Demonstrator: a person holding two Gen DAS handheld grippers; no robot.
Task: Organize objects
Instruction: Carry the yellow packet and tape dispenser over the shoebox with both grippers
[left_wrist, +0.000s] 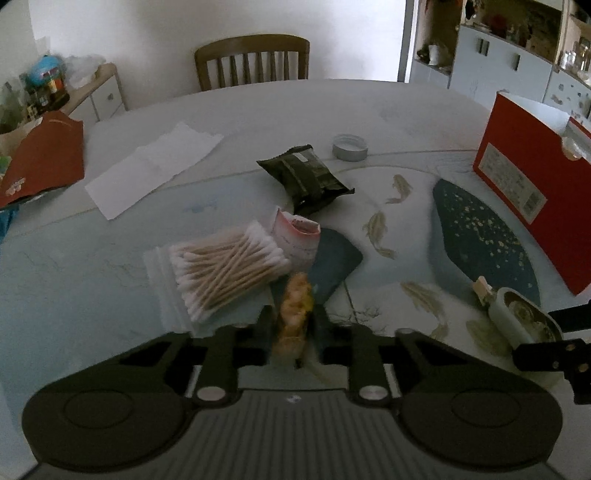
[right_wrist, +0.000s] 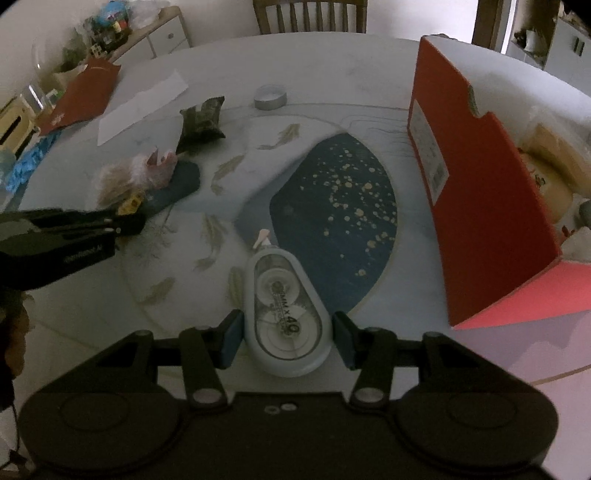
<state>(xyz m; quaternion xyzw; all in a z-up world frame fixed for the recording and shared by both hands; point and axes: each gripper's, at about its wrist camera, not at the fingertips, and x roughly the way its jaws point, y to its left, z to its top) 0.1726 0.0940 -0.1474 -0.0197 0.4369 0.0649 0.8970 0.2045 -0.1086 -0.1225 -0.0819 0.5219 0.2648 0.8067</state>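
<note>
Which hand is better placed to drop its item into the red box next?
Right, probably. The right hand-held gripper holds the correction tape beside the red box; the left hand-held gripper, shut on a yellow snack packet, is farther away.

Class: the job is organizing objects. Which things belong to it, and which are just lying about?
Job:
left claw, shut on yellow snack packet
right claw, around correction tape
red box
cotton swabs
dark packet
metal lid

Lying about:
chair
white paper
cabinet
</note>
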